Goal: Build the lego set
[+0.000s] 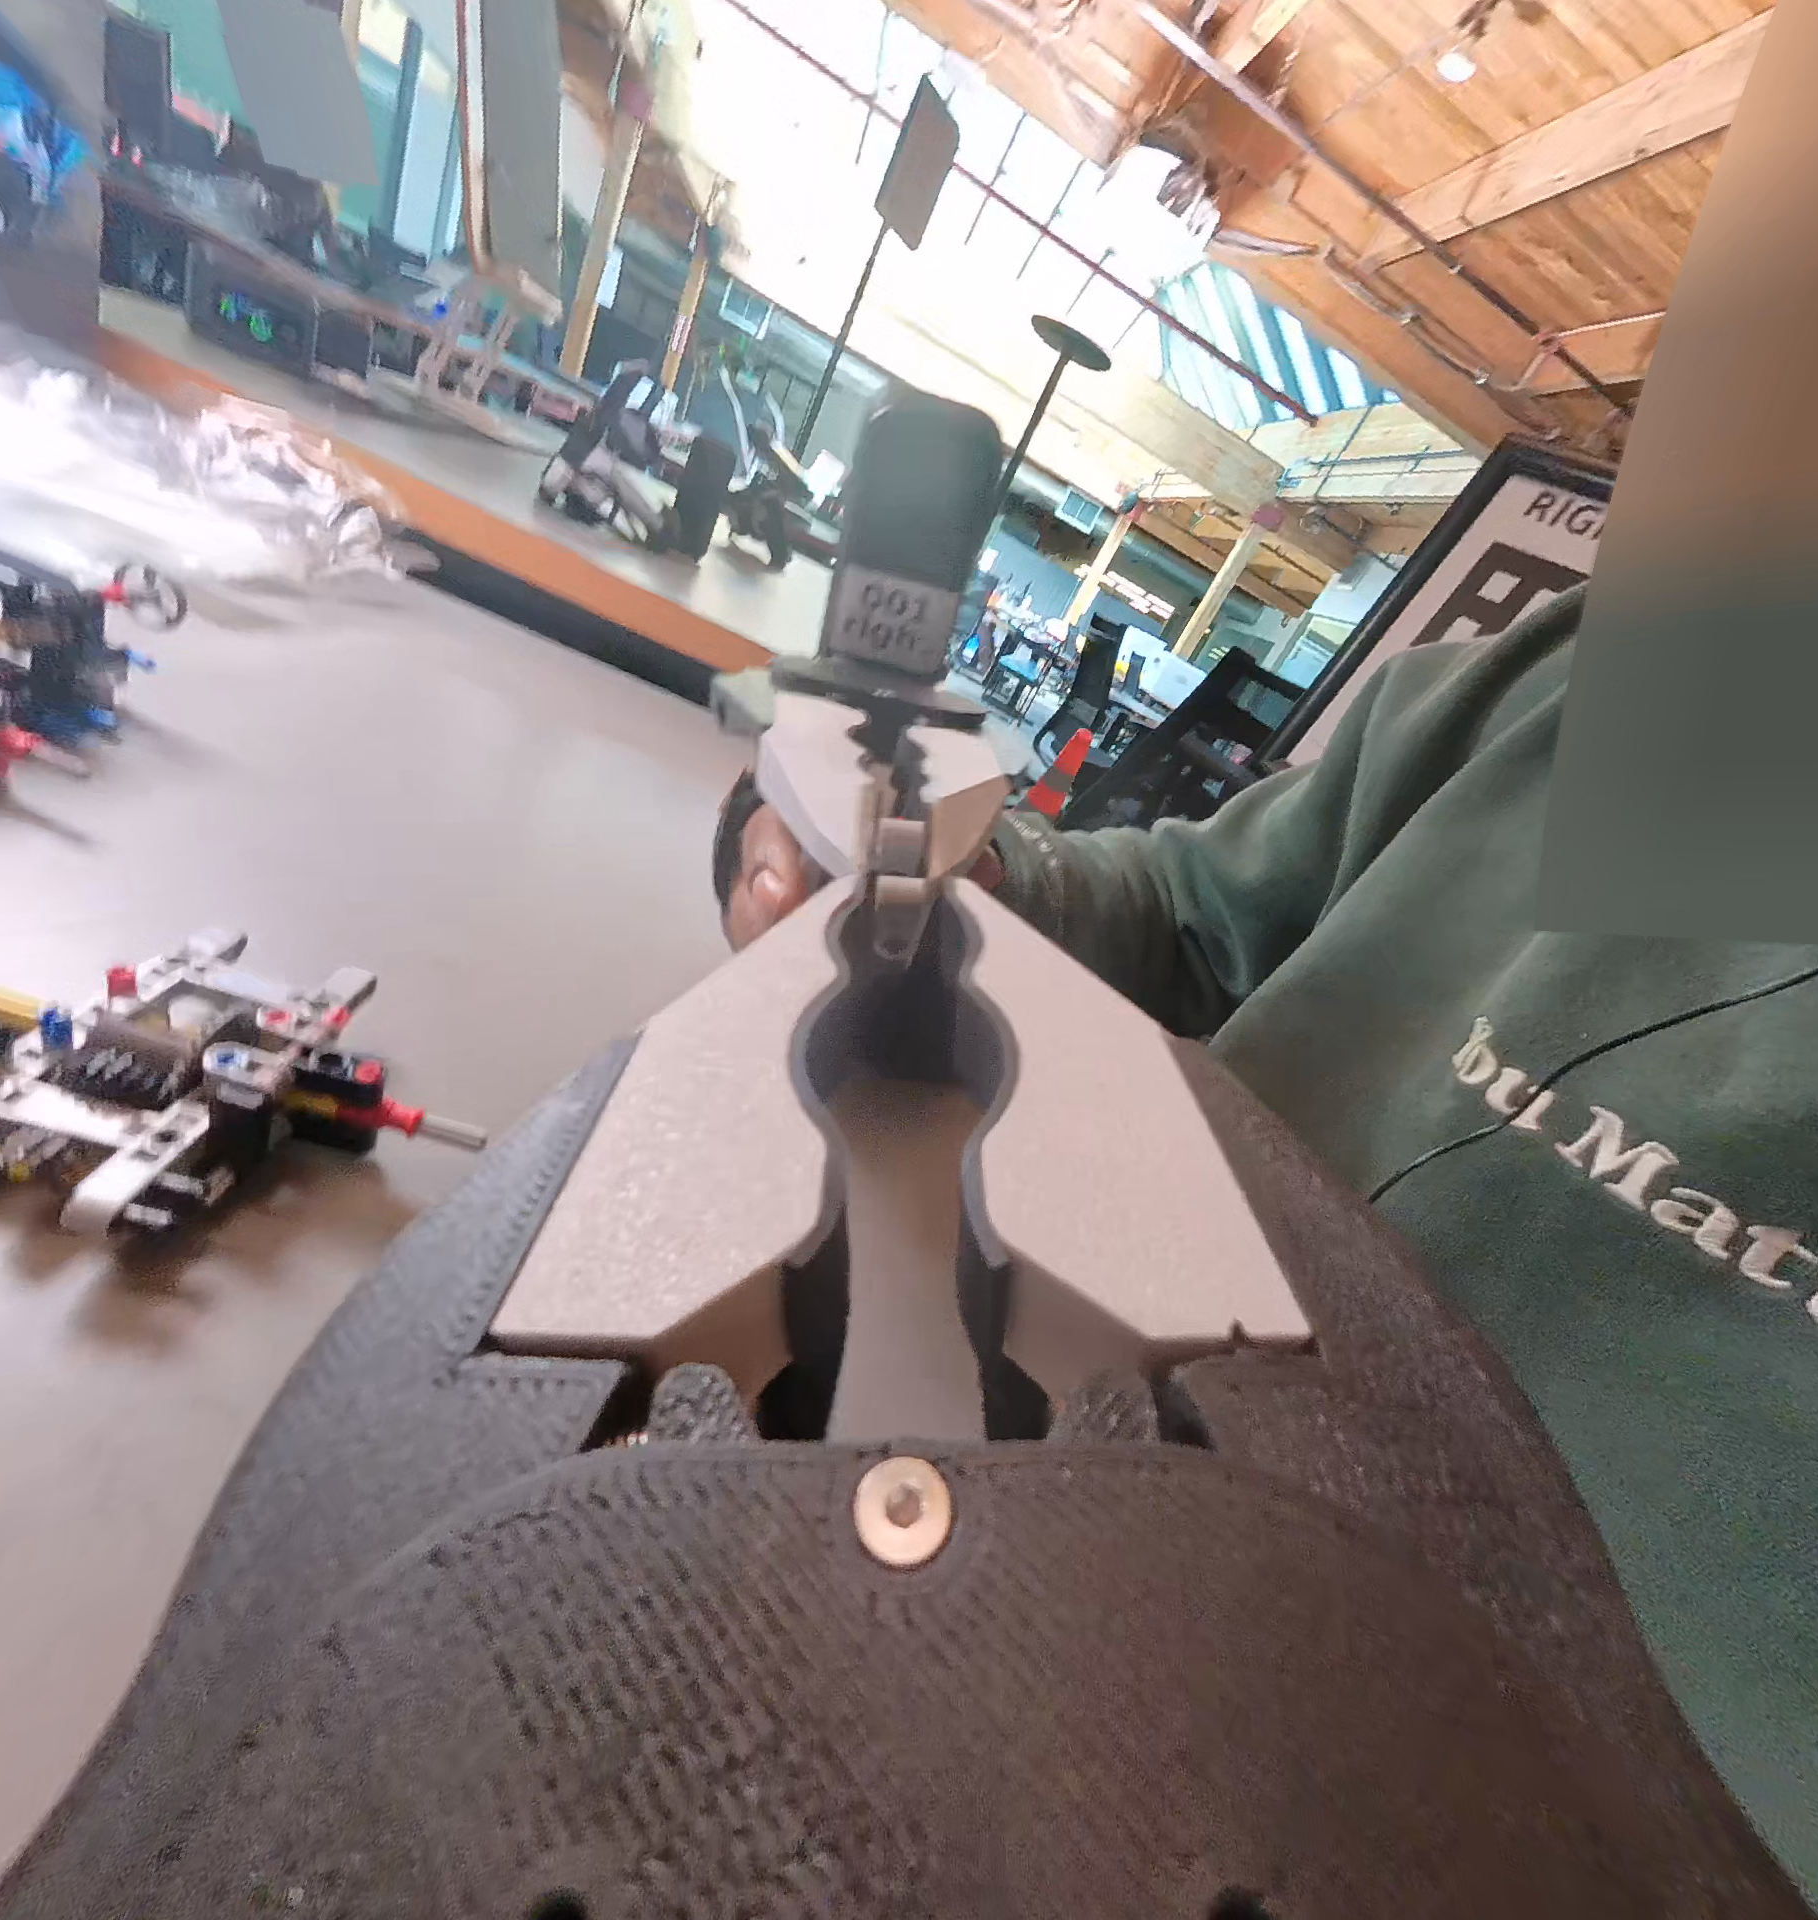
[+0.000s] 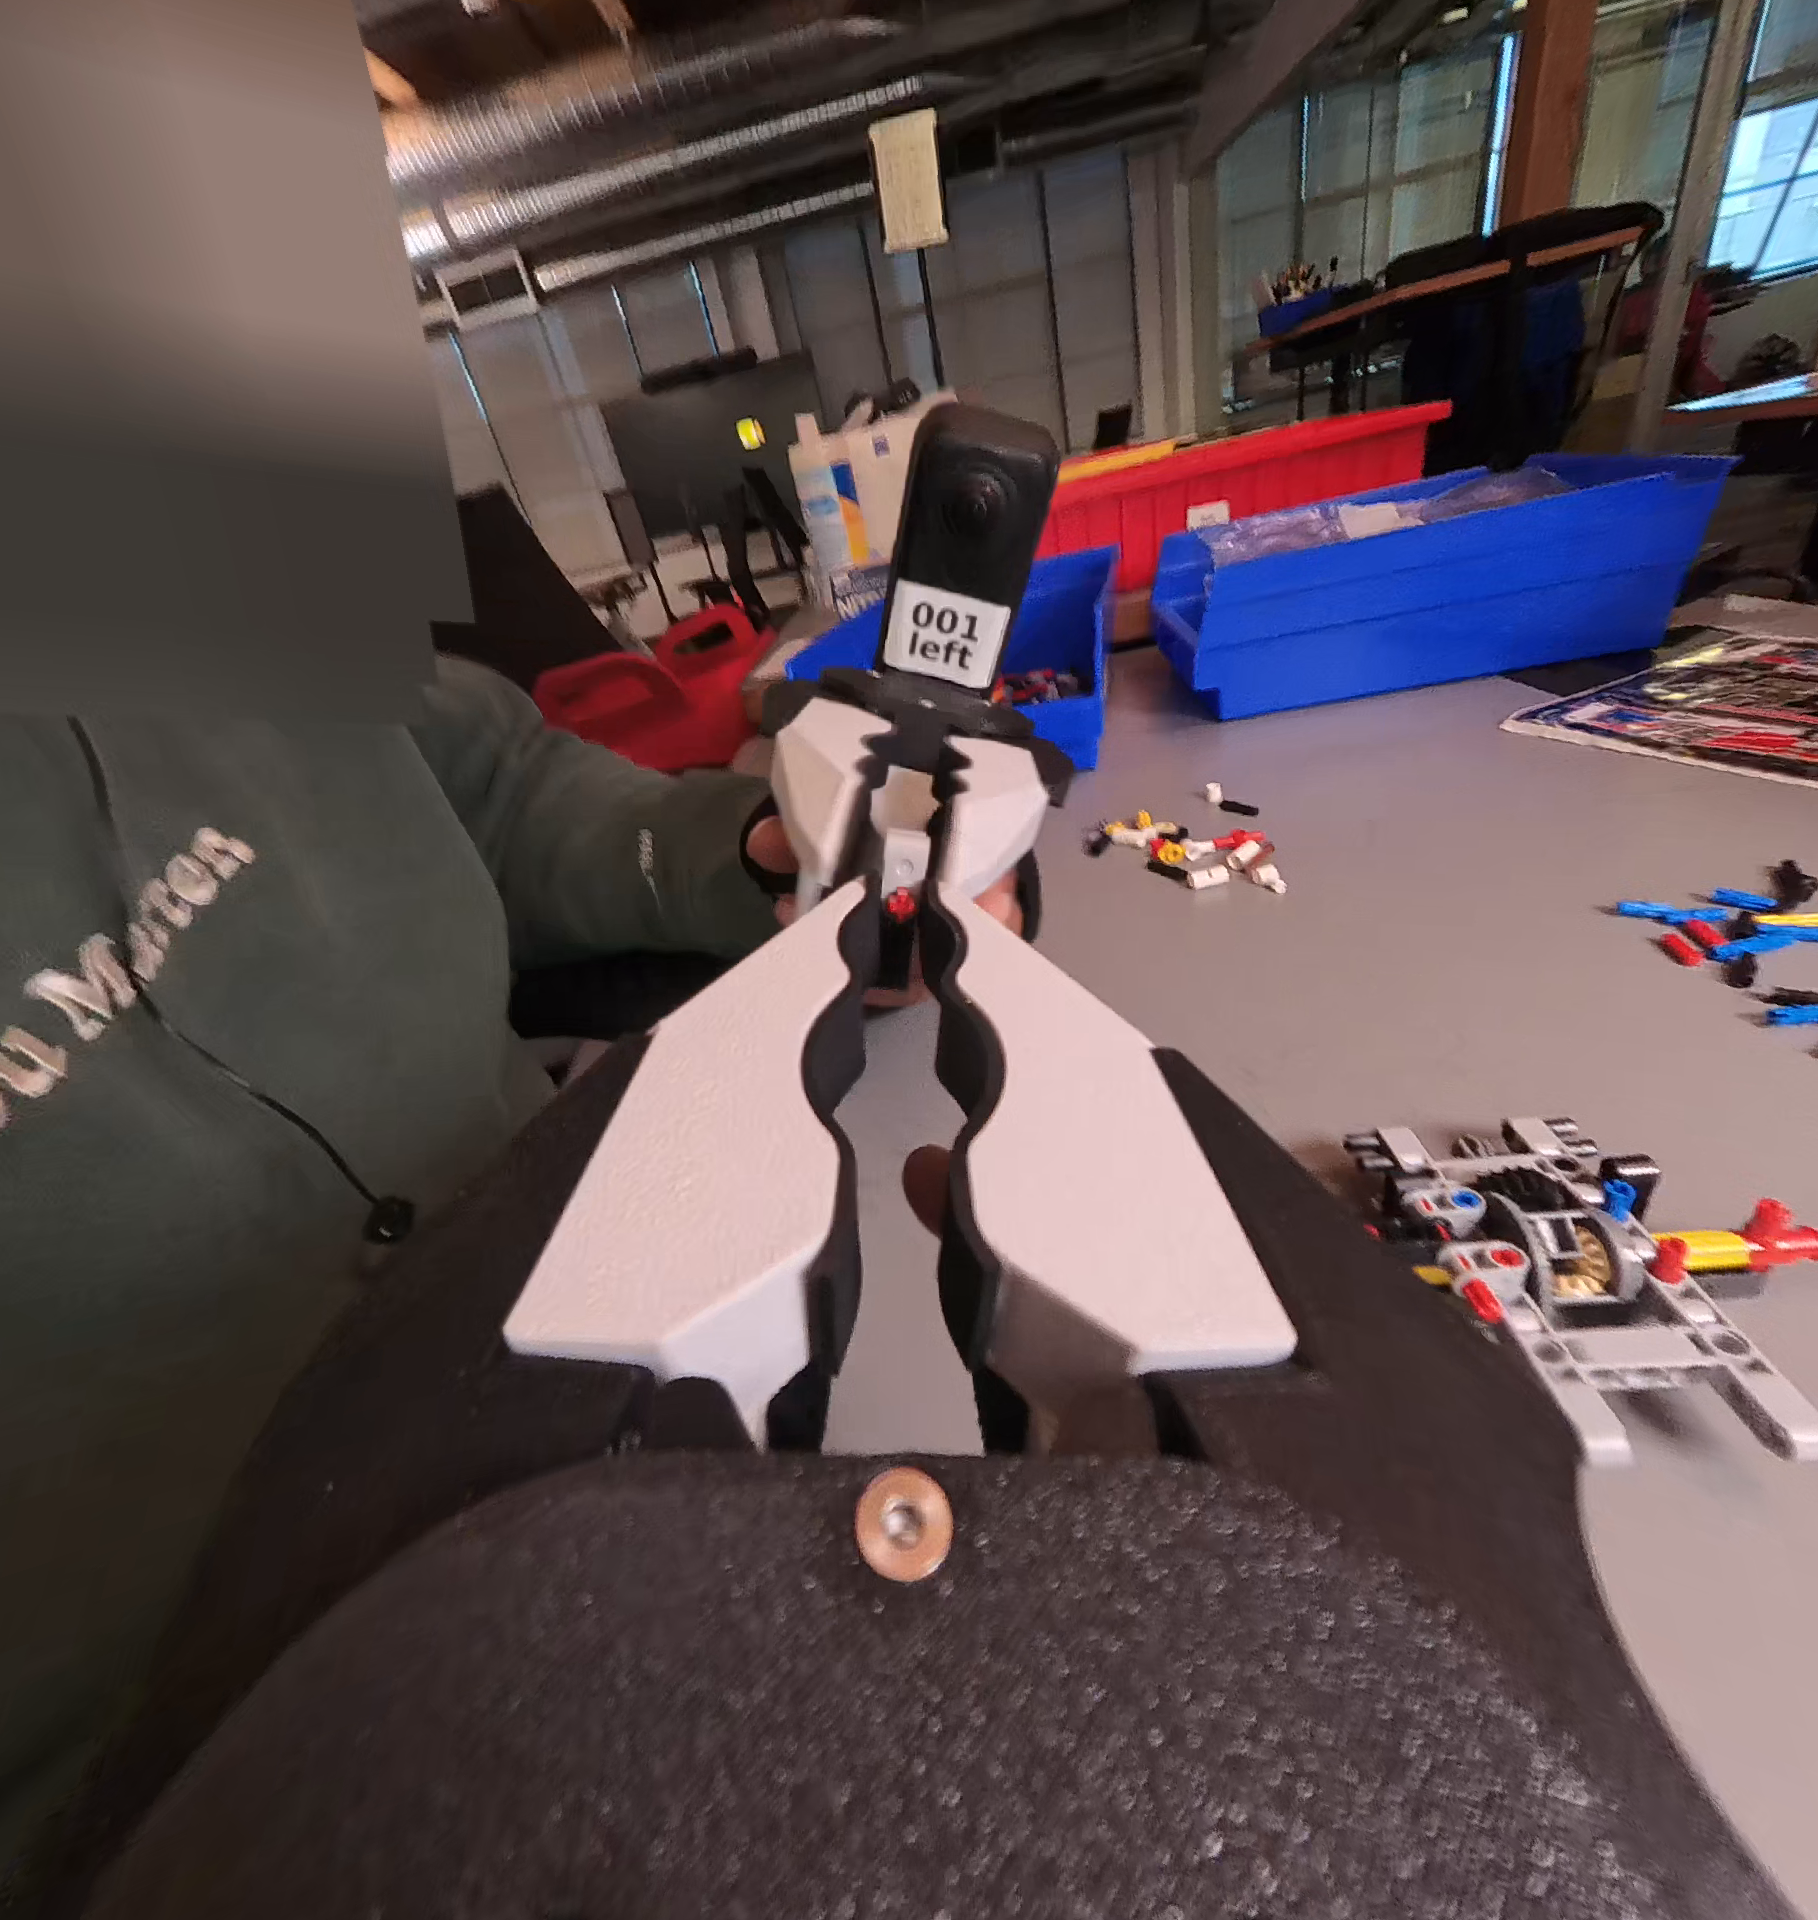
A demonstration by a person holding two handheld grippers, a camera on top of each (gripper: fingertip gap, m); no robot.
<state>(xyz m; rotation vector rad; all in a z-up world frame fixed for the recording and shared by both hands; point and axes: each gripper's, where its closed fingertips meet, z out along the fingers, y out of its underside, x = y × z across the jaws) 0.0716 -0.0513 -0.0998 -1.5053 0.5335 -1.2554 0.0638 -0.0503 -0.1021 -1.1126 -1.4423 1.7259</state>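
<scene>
Your two grippers meet tip to tip above the near edge of the grey worktop (image 2: 1404, 987). The left gripper (image 1: 889, 914), white-fingered with black wavy pads, has its jaws narrowed onto a small pale grey lego connector piece (image 1: 900, 868), whose far end sits in the tips of the right gripper (image 1: 889, 821). From the right wrist view, the right gripper (image 2: 900, 914) is closed to a narrow gap on a small black lego pin with a red end (image 2: 897, 914), just in front of the left gripper (image 2: 910, 831). Whether the two pieces are already joined cannot be told. The partly built grey and black lego chassis with gears and a yellow and red axle (image 2: 1570, 1257) lies on the worktop beside your right gripper, well apart from both tips. Loose lego parts (image 2: 1191, 847) lie scattered farther in, before the blue plastic bins (image 2: 1424, 613) along the far edge.
</scene>
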